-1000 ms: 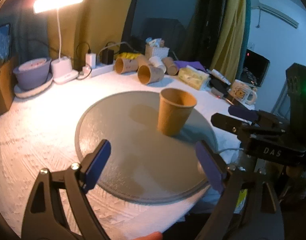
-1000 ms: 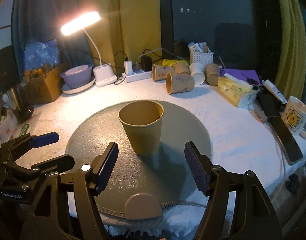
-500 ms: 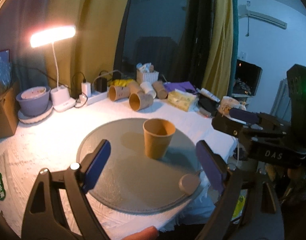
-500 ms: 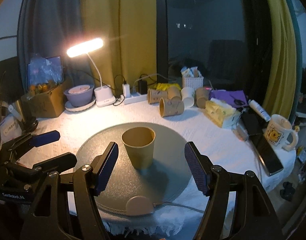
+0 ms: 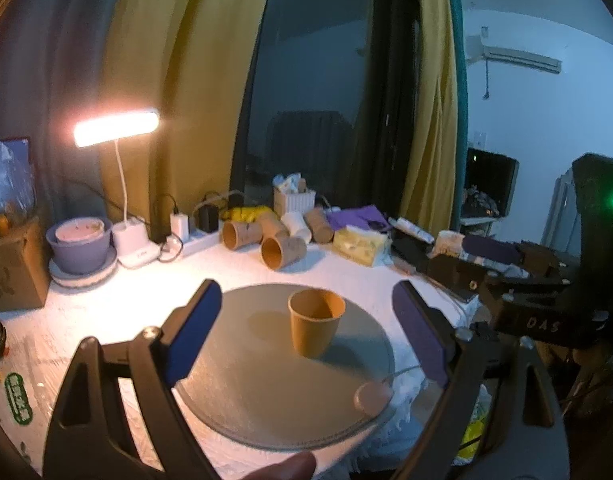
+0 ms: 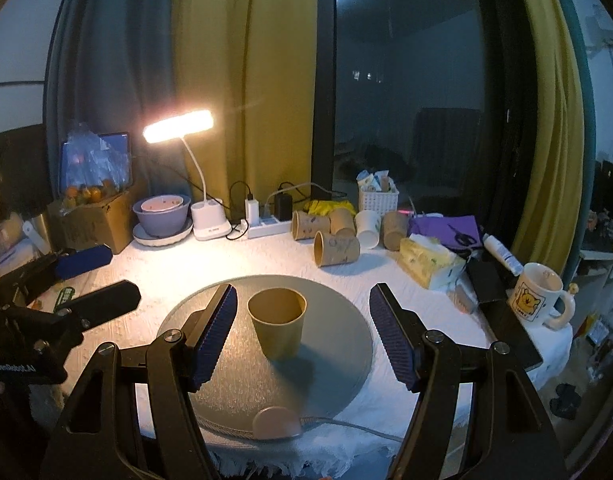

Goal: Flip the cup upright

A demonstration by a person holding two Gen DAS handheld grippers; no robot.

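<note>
A brown paper cup stands upright, mouth up, on the round grey mat; it also shows in the right wrist view on the mat. My left gripper is open and empty, held back and above the near edge of the mat. My right gripper is open and empty, also held back from the cup. Each gripper shows in the other's view: the right one at the right, the left one at the left.
Several paper cups lie on their sides at the back by a white basket. A lit desk lamp, a purple bowl, a power strip, a tissue pack and a mug stand around the mat.
Both grippers have pulled back and up from the cup, which now looks smaller and farther. The cup has stayed upright on the mat.
</note>
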